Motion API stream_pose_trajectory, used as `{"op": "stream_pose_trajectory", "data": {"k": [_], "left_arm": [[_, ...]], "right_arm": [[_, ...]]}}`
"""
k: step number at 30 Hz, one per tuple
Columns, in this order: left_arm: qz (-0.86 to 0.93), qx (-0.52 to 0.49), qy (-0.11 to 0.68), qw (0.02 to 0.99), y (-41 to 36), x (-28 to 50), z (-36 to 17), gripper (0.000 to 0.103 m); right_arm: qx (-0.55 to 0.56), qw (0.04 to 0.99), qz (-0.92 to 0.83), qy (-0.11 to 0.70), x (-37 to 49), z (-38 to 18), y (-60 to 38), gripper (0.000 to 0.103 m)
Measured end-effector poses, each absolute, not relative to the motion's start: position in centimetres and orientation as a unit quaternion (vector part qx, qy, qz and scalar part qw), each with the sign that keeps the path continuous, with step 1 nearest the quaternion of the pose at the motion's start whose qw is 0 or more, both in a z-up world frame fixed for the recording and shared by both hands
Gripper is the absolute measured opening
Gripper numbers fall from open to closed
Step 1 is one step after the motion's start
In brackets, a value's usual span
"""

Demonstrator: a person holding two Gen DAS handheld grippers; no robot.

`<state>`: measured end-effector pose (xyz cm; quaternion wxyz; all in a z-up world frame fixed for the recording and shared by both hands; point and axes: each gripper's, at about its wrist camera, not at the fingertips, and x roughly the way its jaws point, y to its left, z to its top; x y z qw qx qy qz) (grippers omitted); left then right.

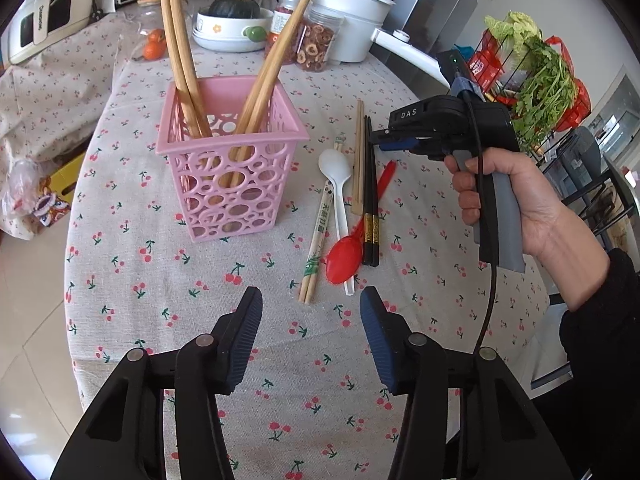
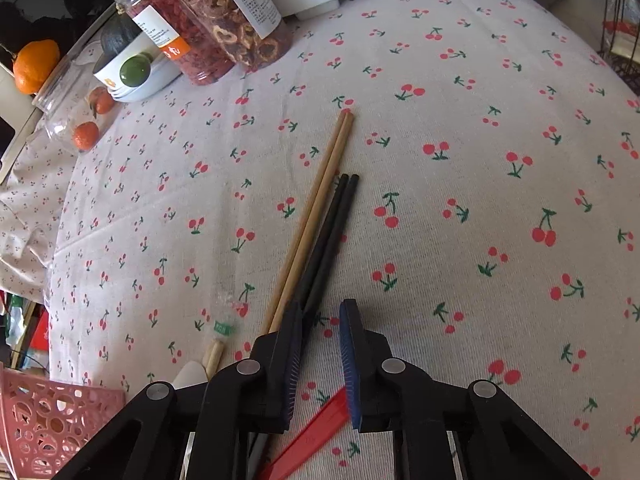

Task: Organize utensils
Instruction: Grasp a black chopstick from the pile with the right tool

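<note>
A pink openwork holder stands on the cherry-print tablecloth with several wooden chopsticks upright in it. To its right lie a white spoon, a red spoon, a black chopstick pair, a wooden pair and a paper-sleeved pair. My left gripper is open and empty in front of them. My right gripper is open, low over the black pair and the red spoon handle, beside the wooden pair. It also shows in the left wrist view.
Jars of dried fruit, a bowl holding a dark squash, a white pot and small oranges stand at the table's far side. A wire rack with greens stands to the right, off the table.
</note>
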<state>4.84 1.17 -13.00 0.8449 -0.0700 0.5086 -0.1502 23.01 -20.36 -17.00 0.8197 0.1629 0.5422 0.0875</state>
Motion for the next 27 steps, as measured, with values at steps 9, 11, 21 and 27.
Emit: {"op": "stream_pose_trajectory", "data": {"k": [9,11,21,27], "left_arm": [[-0.167,-0.069,0.513,0.839,-0.1,5.7,-12.4,0.044],[-0.171,-0.069,0.513,0.838,-0.4,5.9,-12.2,0.044],[-0.184,-0.04,0.506,0.842,-3.3,7.3,-9.3,0.038],[-0.204,0.0,0.504,0.839,-8.2,9.6,-8.2,0.035]], "right_arm": [[0.103,0.804,0.065,0.582,23.2,-16.8,-18.6,0.014],[0.058,0.805,0.057,0.587,23.2,-16.6,-17.5,0.014],[0.138,0.8,0.081,0.578,21.2,-15.9,-20.3,0.005],[0.178,0.81,0.09,0.552,17.4,-12.4,-24.4,0.005]]}}
